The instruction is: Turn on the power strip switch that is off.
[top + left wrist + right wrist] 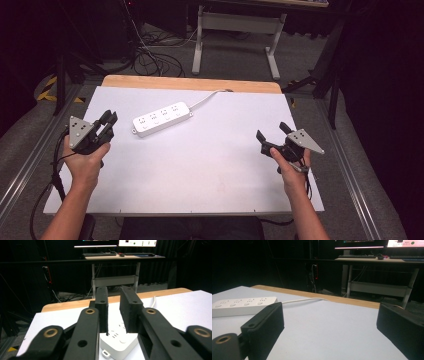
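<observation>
High view looks down; both low gripper views share the power strip (pixel 161 119)

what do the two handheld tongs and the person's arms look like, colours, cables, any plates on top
Both tongs, left and right, are black, each with two blocky jaws and a grey three-cornered plate dotted with small holes on top. The left gripper view shows brass-coloured rings at the linkage joints. A dark cable trails from the left one. The forearms are bare, with no sleeves in sight.

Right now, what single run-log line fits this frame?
left gripper: nearly shut, empty, near power strip | right gripper: open, empty, over table | power strip: untouched, cord trailing to far edge
</observation>
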Motion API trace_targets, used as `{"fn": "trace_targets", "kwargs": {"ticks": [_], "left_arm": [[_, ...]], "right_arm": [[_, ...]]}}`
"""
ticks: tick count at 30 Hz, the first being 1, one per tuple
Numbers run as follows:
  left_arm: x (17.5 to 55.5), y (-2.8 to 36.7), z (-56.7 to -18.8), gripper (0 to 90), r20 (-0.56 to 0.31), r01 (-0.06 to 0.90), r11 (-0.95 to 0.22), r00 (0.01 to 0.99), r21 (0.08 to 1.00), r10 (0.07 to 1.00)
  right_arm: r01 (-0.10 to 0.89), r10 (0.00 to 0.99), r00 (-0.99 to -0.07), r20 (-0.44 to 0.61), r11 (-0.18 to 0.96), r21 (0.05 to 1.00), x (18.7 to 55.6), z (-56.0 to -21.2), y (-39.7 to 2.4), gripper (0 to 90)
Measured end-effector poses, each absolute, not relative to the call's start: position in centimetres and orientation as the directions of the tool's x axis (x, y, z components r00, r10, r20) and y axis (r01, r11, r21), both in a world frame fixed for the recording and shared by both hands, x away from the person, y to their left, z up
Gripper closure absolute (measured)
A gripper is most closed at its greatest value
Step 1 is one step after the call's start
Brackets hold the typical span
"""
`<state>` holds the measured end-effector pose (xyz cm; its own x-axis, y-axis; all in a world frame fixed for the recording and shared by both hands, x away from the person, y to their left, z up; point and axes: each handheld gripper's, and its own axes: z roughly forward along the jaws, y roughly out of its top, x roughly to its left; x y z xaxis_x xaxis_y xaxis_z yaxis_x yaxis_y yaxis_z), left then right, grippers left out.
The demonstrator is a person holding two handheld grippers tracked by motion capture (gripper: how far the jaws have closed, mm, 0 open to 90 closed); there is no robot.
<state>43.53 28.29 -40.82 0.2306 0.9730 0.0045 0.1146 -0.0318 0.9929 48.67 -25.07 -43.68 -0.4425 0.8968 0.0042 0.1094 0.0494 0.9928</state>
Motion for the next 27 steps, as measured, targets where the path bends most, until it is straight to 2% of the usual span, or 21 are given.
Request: {"fn": "trace_targets", "kwargs": {"ticks": [13, 27], "left_arm": [[42.4, 29.9, -40.8, 56.6, -0.019, 0.103, 0.000, 0.185, 0.995, 0.982], [42.7, 30.1, -41.0, 29.6, -0.031, 0.077, 0.019, 0.153, 0.997, 0.988]], "right_arm": [[0.108, 0.897, -0.442, 0.004, 0.049, 0.993, 48.7, -43.7, -25.1, 7.9], [0.109, 0.897, -0.441, 0.006, 0.047, 0.993, 48.7, -43.7, -25.2, 7.6]]}}
